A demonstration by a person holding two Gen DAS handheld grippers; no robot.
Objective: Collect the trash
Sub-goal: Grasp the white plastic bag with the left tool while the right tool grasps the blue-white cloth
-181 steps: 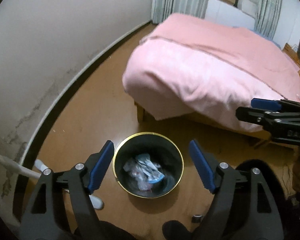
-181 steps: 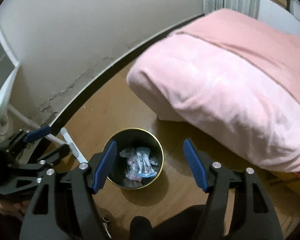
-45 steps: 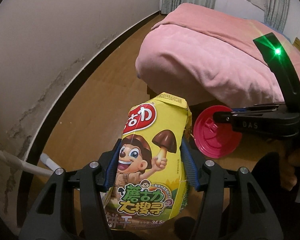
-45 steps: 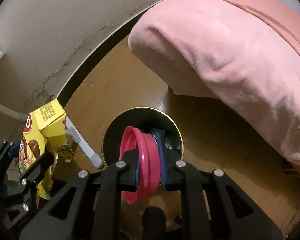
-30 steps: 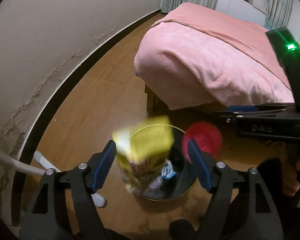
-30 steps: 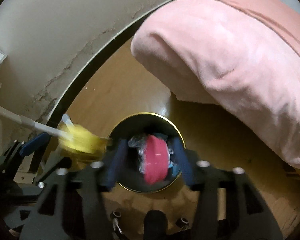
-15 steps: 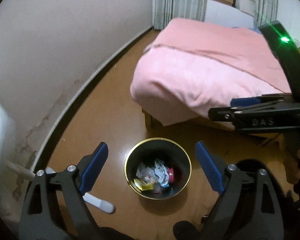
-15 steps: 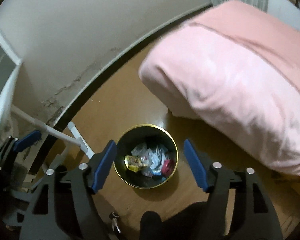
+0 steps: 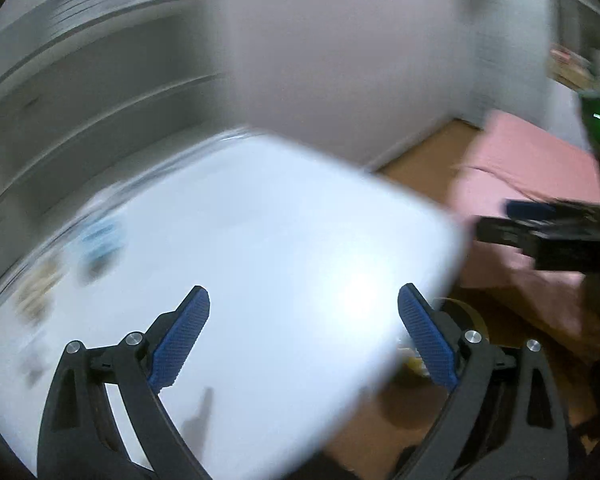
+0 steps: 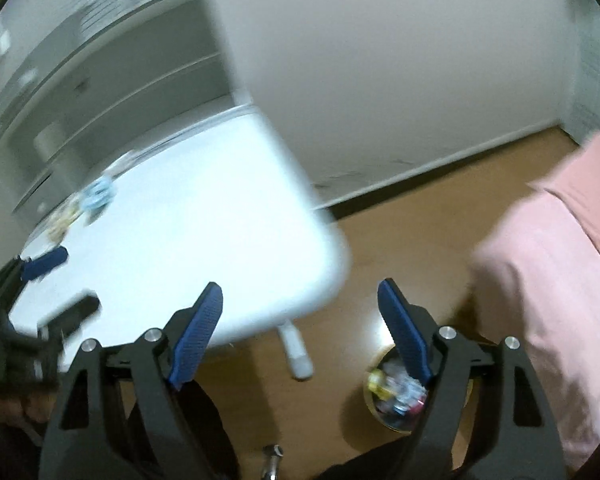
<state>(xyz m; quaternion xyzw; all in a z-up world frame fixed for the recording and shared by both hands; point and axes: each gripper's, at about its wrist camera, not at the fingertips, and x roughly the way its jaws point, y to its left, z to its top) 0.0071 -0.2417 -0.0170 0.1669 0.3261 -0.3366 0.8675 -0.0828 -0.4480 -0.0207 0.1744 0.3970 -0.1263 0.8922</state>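
left wrist view: left hand-held gripper [image 9: 303,336] opening, empty, over white table [image 9: 260,240]; right hand-held gripper [image 10: 300,328] likewise.

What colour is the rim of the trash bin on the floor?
Gold; the trash bin rim shows best in the right wrist view.

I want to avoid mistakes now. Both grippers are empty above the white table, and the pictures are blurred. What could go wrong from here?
1. The small items at the table's far side are blurred; a hasty grab could miss them or push them off.
2. The left gripper and right gripper, jaws opening, empty, are close together and could collide.
3. The bin sits low beside the pink bed, past the table corner; a drop could miss it.
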